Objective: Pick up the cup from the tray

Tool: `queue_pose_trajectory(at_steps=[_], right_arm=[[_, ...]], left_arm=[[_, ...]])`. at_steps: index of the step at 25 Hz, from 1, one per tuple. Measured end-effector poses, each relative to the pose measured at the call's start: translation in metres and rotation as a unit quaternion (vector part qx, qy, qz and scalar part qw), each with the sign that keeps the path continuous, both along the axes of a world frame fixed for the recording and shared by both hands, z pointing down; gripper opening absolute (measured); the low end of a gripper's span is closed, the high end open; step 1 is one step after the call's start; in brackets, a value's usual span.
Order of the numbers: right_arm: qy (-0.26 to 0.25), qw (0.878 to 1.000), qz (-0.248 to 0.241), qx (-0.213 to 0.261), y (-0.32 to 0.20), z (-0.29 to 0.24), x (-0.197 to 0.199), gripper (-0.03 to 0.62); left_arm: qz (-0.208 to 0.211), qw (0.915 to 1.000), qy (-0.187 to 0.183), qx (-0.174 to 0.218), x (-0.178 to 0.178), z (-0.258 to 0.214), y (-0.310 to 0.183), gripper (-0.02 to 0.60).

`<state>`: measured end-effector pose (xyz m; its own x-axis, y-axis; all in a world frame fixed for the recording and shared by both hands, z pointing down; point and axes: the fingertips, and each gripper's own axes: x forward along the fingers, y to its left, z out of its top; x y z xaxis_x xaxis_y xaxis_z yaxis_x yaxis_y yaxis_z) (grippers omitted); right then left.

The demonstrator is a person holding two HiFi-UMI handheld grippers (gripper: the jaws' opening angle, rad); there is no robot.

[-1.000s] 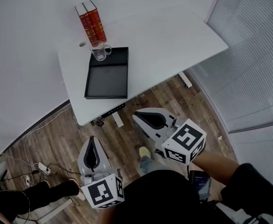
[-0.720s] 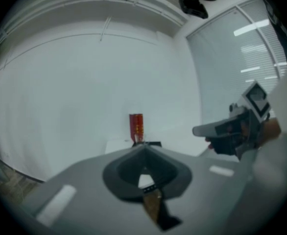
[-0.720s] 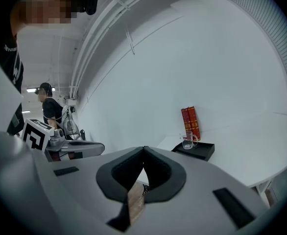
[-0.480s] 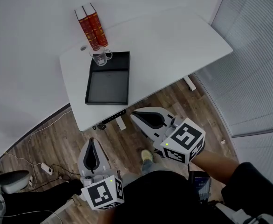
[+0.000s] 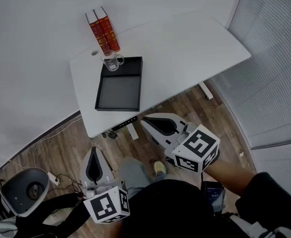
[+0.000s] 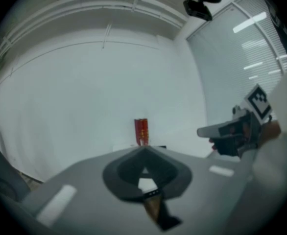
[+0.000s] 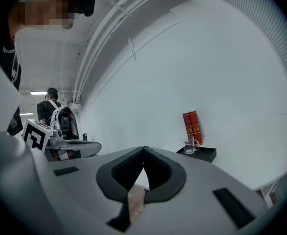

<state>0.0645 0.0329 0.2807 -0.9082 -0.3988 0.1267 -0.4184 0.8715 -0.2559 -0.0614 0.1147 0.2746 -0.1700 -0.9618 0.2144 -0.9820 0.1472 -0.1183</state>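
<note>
The cup [image 5: 111,61], a clear glass mug, stands upright in the far end of the black tray [image 5: 100,89], just in front of the two red books [image 5: 105,31] at the back of the white bench [image 5: 185,43]. Its handle points to the person's right, towards the open stretch of bench. Both grippers hang well apart from it, over the wooden floor [image 5: 61,148] on the near side of the bench. The left gripper [image 5: 93,149] has its fingers clenched together with nothing between them, and the right gripper [image 5: 145,121] is likewise closed and empty, its fingers meeting at the tip. The cup lies ahead of both and slightly left of the right gripper's line in the head view, while in the right gripper view it sits off to the right of the fingers. The right gripper looks the nearer, and the handle faces its side, so it seems the likelier one to reach. Its fingers would have to part first.
</note>
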Motion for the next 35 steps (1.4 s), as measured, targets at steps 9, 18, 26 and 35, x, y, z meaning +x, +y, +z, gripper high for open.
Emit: queue_pose_trajectory(at_steps=[9, 18, 26, 35], right_arm=[[-0.014, 1.0, 0.0, 0.008, 0.01, -0.008, 0.003, 0.014], [-0.013, 1.0, -0.001, 0.023, 0.008, -0.016, -0.002, 0.014], [-0.004, 0.999, -0.023, 0.028, 0.009, -0.016, -0.017, 0.014], [-0.011, 0.999, -0.027, 0.034, 0.002, -0.018, -0.031, 0.014]], left_arm=[[-0.008, 0.9999, -0.006, 0.013, 0.001, -0.007, 0.015, 0.002], [-0.007, 0.9996, -0.004, 0.029, 0.002, -0.013, 0.015, 0.003], [-0.032, 0.9987, 0.006, 0.039, -0.012, -0.013, 0.019, 0.003], [-0.032, 0.9986, 0.003, 0.042, -0.023, -0.012, 0.008, 0.002]])
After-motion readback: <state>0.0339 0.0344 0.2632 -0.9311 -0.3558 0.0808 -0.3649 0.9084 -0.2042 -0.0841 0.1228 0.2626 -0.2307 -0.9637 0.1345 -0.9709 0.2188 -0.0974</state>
